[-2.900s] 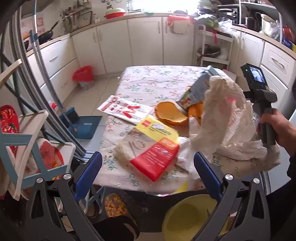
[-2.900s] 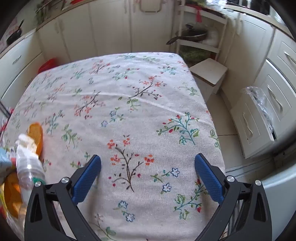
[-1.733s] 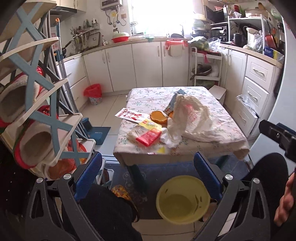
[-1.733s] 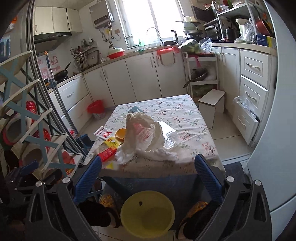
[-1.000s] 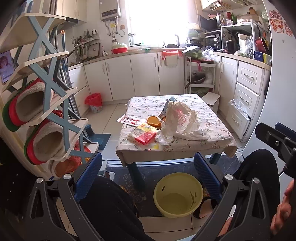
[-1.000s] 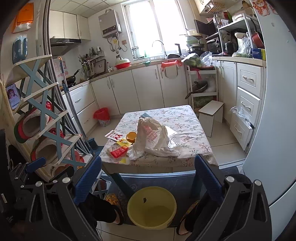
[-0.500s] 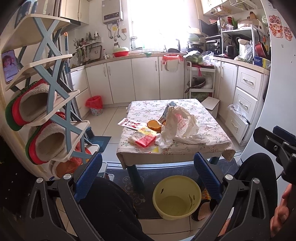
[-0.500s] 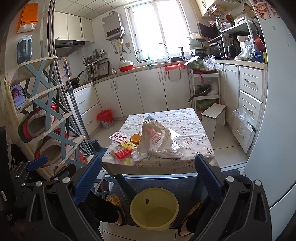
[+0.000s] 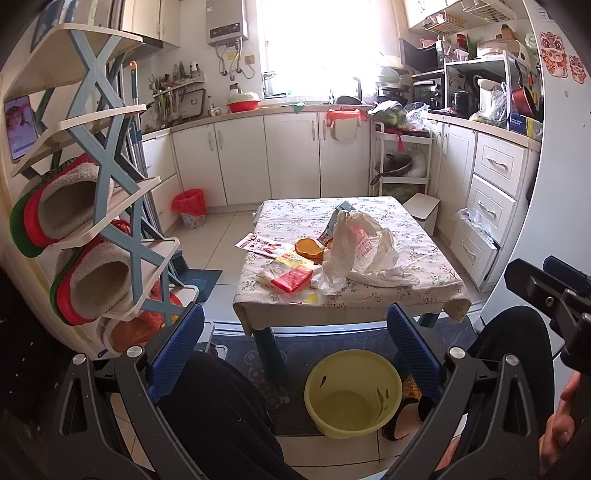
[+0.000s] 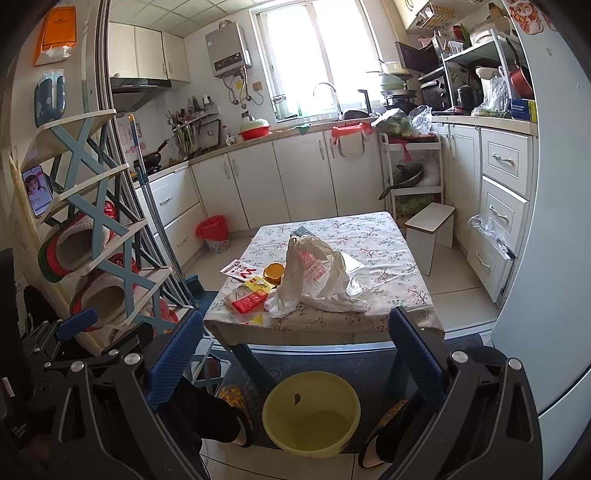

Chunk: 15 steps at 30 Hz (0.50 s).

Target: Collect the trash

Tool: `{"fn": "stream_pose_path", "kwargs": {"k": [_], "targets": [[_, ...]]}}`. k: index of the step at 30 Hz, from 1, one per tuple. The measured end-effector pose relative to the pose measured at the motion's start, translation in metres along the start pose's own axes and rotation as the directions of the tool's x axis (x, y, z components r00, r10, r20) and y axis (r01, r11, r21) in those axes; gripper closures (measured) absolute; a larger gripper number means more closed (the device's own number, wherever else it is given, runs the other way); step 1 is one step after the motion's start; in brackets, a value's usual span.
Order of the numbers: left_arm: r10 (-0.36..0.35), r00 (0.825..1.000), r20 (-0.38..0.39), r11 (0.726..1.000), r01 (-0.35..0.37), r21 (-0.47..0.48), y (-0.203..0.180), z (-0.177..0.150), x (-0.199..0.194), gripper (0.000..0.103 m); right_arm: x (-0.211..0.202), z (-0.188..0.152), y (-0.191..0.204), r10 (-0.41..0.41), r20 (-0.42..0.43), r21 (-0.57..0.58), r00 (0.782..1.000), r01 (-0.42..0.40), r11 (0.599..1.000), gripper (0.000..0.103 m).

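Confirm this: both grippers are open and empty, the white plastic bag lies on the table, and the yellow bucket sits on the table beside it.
Wrong on one count: the yellow bucket stands on the floor in front of the table, as the right wrist view shows. The left gripper and right gripper are open and empty; the white plastic bag lies on the table.

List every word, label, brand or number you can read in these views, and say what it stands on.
Nothing reads clearly.
White plastic bag: red print, blurred.
Red and yellow packet: label too small.
Leaflet at the table's left edge: red marks, illegible.
Blue box on the counter: white lettering, too small.
Orange package hanging upper left: faint line, unreadable.
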<state>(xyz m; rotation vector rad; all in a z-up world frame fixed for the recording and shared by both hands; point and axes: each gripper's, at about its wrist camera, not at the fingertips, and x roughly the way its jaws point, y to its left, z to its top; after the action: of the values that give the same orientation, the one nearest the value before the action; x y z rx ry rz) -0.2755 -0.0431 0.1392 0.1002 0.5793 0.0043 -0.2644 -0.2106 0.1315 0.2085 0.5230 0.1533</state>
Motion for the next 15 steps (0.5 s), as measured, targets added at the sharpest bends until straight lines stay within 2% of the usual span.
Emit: {"fn": "stream_pose_path", "kwargs": {"k": [15], "targets": [[0.003,1.0,0.0,1.0,-0.003,-0.003,0.002,-0.001,0.0018,0.008,0.0006,-0.0002,0.0029,0.004,-0.004,-0.002,1.0,-0.004,1.0,0.007]]}}
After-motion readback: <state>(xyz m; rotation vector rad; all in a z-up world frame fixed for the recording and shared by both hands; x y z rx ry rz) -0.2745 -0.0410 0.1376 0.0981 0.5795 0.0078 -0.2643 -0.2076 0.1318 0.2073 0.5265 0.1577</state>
